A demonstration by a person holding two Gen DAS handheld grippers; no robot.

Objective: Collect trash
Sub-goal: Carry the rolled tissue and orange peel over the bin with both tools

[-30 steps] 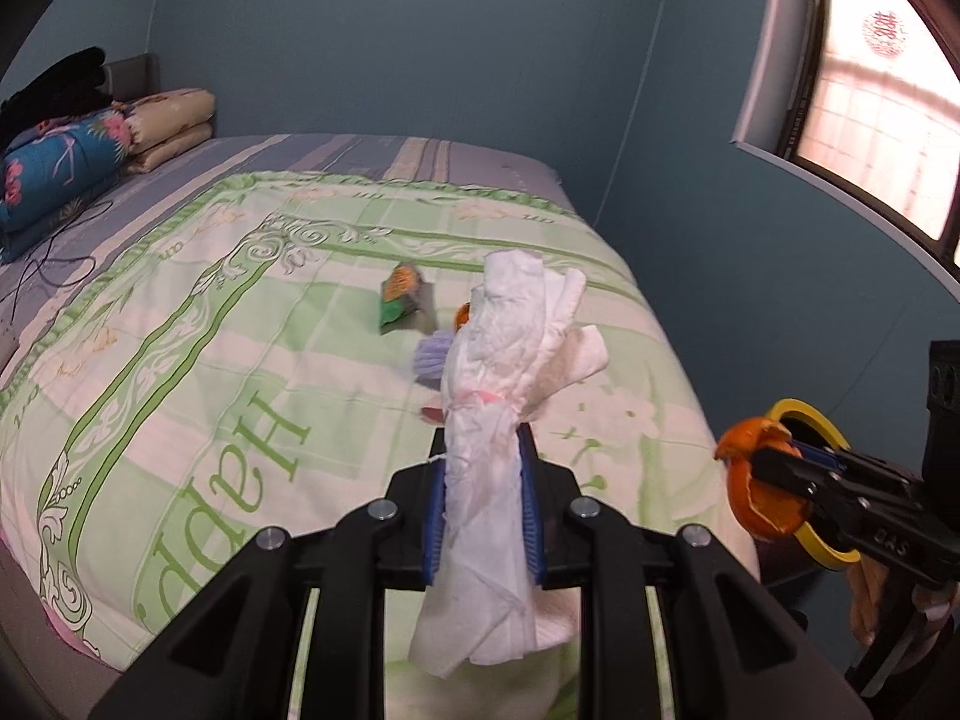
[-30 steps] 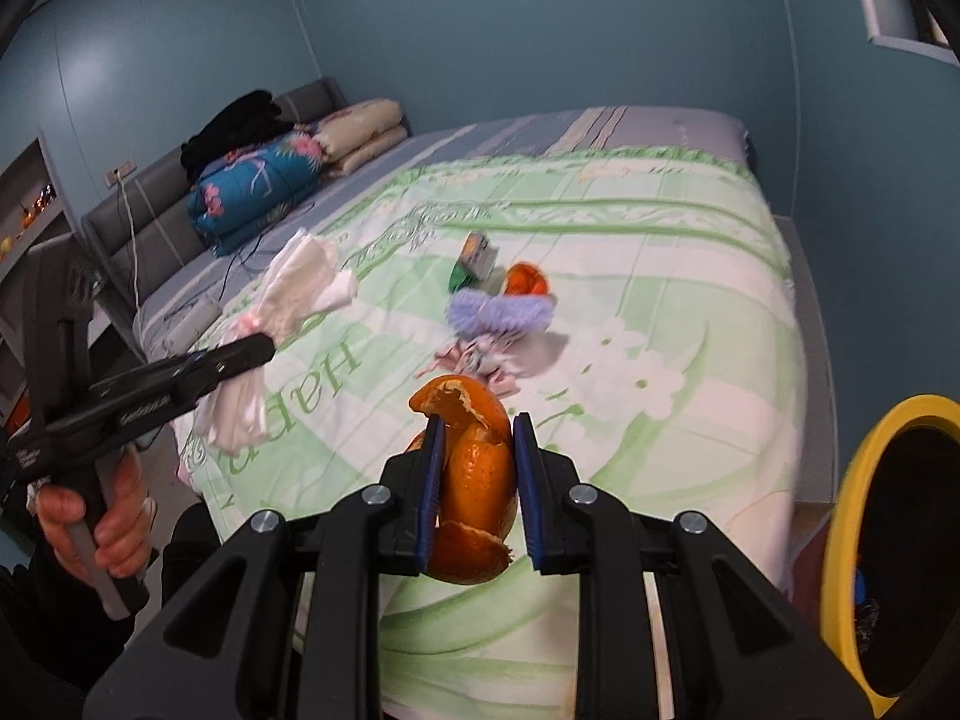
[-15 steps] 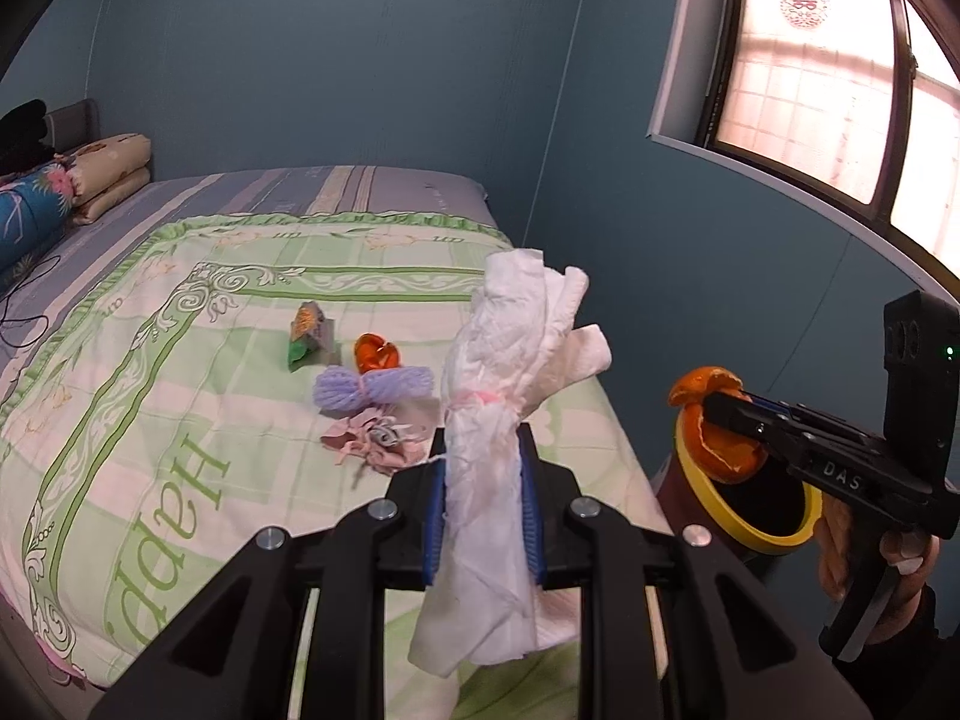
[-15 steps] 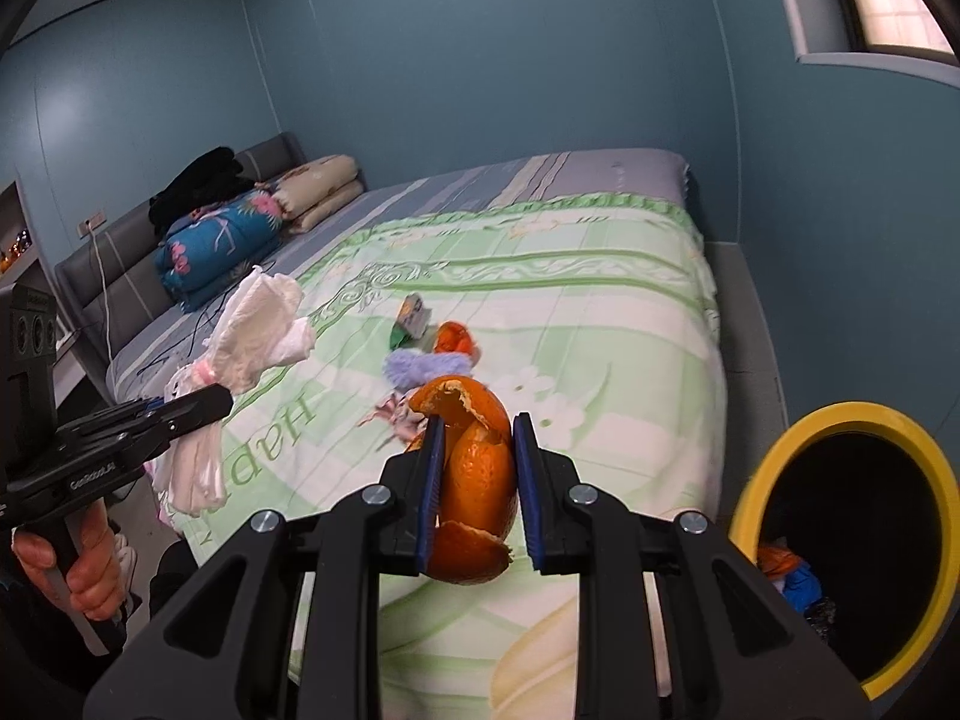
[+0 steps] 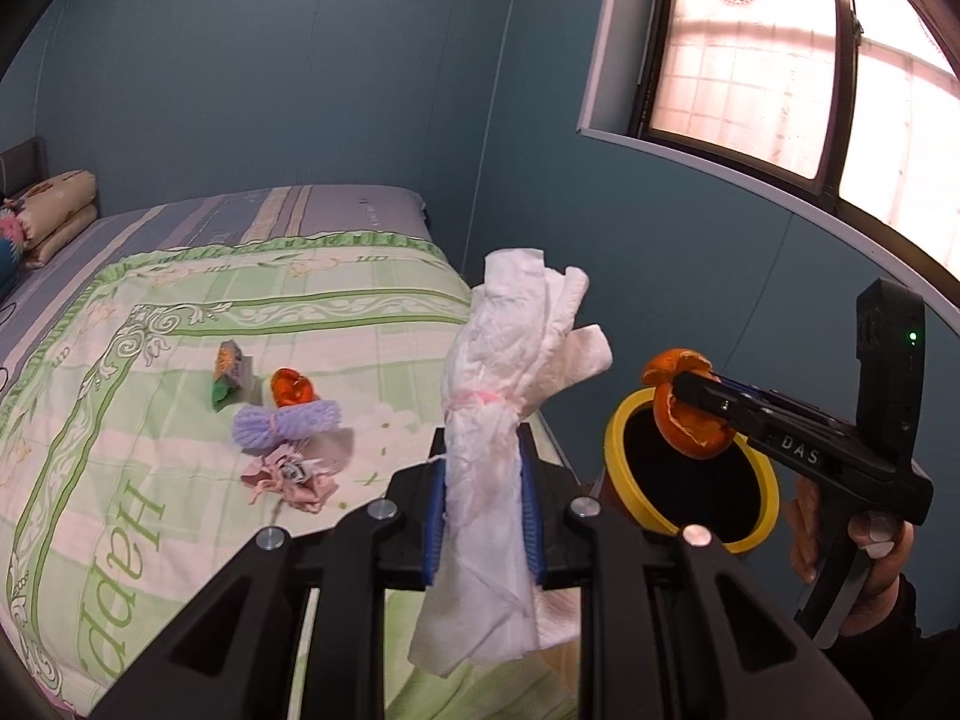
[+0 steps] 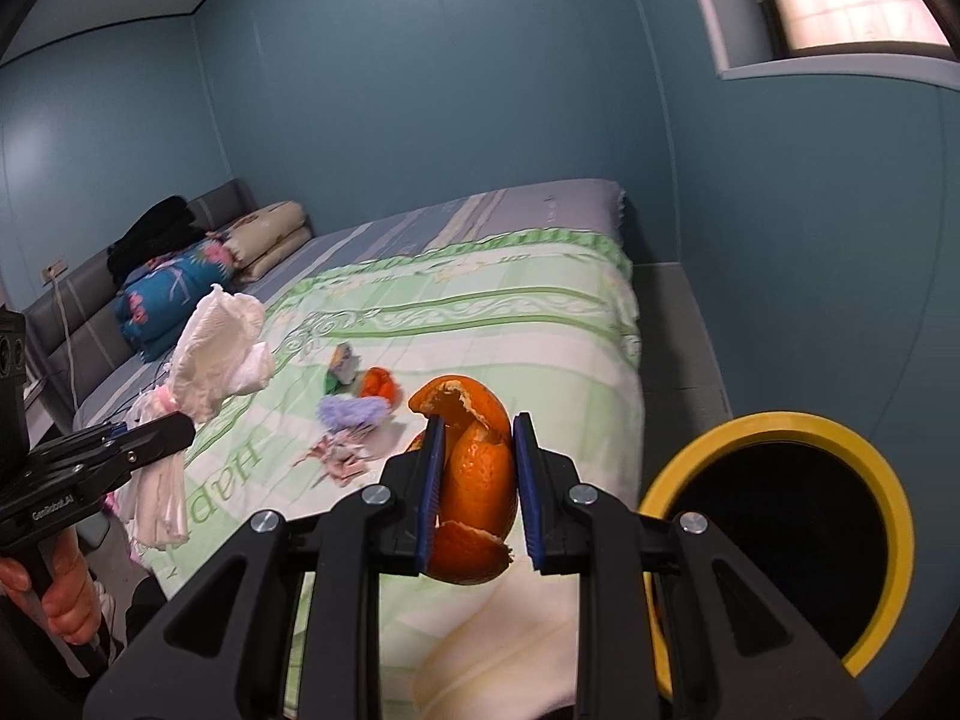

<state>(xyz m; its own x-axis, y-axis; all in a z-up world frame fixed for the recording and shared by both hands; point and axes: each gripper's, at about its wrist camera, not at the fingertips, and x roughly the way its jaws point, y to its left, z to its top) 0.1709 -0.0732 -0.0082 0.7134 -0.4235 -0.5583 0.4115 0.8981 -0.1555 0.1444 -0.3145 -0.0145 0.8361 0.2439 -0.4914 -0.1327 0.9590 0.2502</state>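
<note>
My left gripper (image 5: 483,474) is shut on a crumpled white tissue wad (image 5: 510,396), held in the air beside the bed; it also shows in the right wrist view (image 6: 210,354). My right gripper (image 6: 477,468) is shut on an orange peel (image 6: 474,480) and holds it over the far rim of the yellow-rimmed trash bin (image 5: 618,426). In the right wrist view the bin (image 6: 888,480) is at the lower right. On the quilt lie a green snack wrapper (image 5: 228,372), another orange peel (image 5: 291,387), a purple foam net (image 5: 285,423) and a pink crumpled wrapper (image 5: 288,477).
The bed (image 5: 120,360) with a green patterned quilt fills the left. Pillows and folded bedding (image 6: 180,276) lie at its head. A blue wall and a window (image 5: 780,78) stand to the right. A narrow grey floor strip (image 6: 678,330) runs between bed and wall.
Both grippers have swung right toward the bin with their loads. The orange peel now hangs over the bin's rim, and the bin looms larger in the right wrist view.
</note>
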